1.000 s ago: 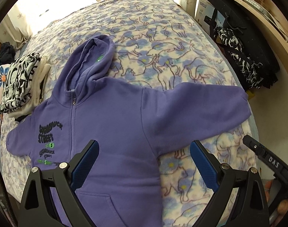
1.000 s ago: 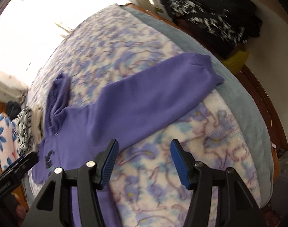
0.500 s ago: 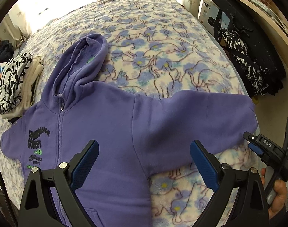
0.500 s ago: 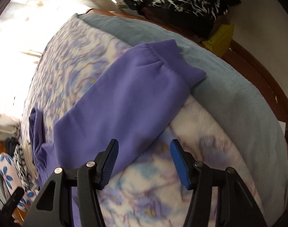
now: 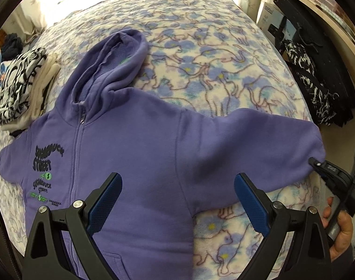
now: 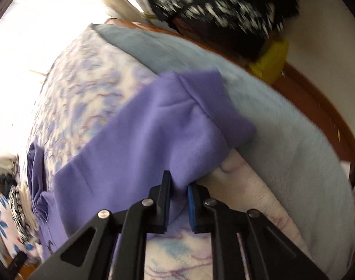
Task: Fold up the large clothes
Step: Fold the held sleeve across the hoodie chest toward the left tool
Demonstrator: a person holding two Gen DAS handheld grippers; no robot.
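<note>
My purple hoodie (image 5: 135,144) lies front up on the cat-print blanket (image 5: 200,53), zip closed, hood (image 5: 114,63) flopped toward the far end of the bed, both sleeves spread out sideways. All places below are given from the hoodie.

L gripper (image 5: 177,200): I'm holding it above the hoodie's lower body, pointing steeply down. Jaws stand wide apart, blue pads clear of the cloth, nothing between them. One finger sits over the zip side near the black & green chest print (image 5: 45,163), the other over the spot where the sleeve meets the blanket.

R gripper (image 6: 178,200): at the far tip of the hoodie's sleeve (image 6: 168,126), by the cuff (image 6: 214,107), right at the bed's edge. Jaws are closing, only a narrow gap left, w/ a fold of the sleeve's lower edge between the pads. Can't tell for sure if both pads already press on it; the view is motion-blurred. From the L wrist view the R gripper's nose touches the sleeve end, and my hand (image 5: 340,235) is wrapped round its handle.

Beyond the cuff: grey-blue bed cover (image 6: 282,140), then wooden bed frame (image 6: 317,98). Off the other sleeve, a stack of folded clothes (image 5: 21,81), black-and-white pattern on top.
</note>
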